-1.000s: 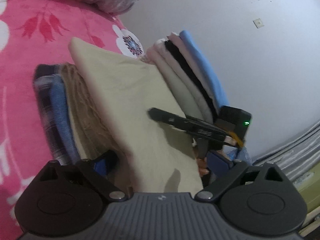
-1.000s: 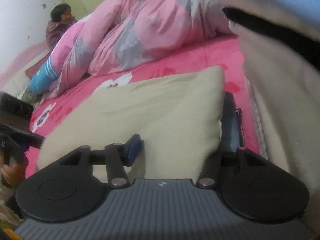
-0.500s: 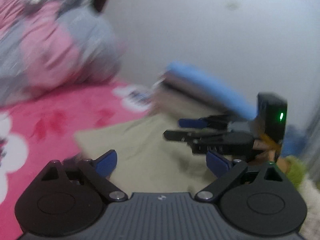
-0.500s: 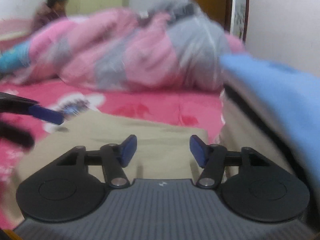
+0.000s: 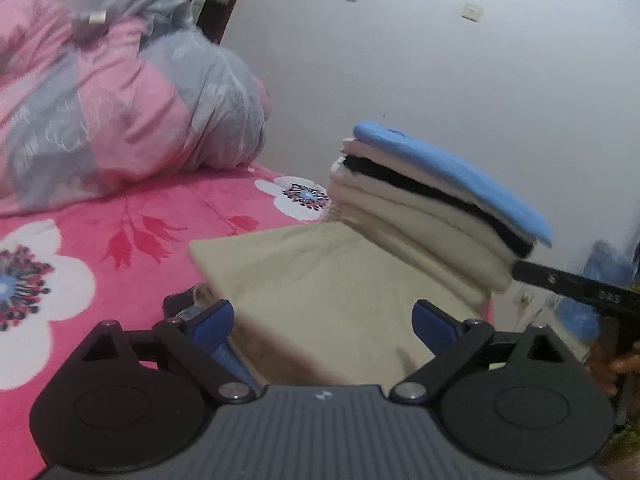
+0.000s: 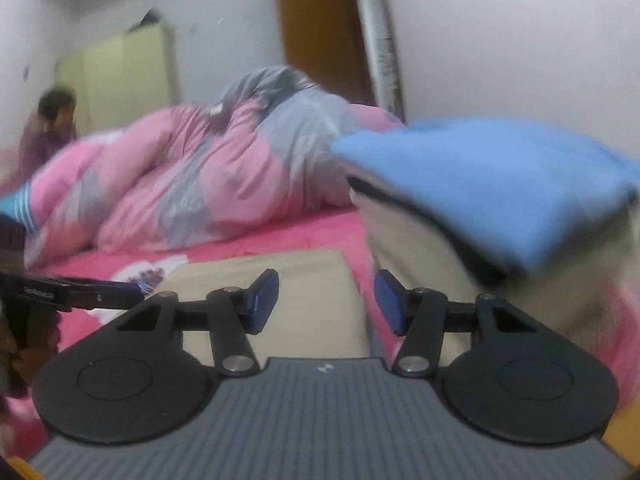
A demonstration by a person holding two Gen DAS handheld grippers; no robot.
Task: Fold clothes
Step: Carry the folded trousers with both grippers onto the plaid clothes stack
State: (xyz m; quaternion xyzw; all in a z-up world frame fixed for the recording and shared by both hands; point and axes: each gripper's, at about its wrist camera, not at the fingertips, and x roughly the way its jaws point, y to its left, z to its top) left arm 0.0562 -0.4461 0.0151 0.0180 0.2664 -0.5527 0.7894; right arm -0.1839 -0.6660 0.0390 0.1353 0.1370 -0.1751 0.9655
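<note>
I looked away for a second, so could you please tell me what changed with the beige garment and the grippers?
Both grippers let go of the folded beige garment and drew back. The right gripper jaws have just been closing partway, with nothing between them. The left gripper jaws stand open, its view rolled back to level. The garment stays on its pile beside the taller stack.

Folded cloth (image 5: 320, 280) lies flat on the bed (image 5: 120, 248) — atop a low pile of folded garments. Just right of it, a taller stack of folded clothes (image 5: 420, 208), against the wall (image 5: 440, 60). Behind both, far along the bed — a bunched duvet (image 5: 120, 100). Door (image 6: 320, 28) beyond the duvet.
</note>
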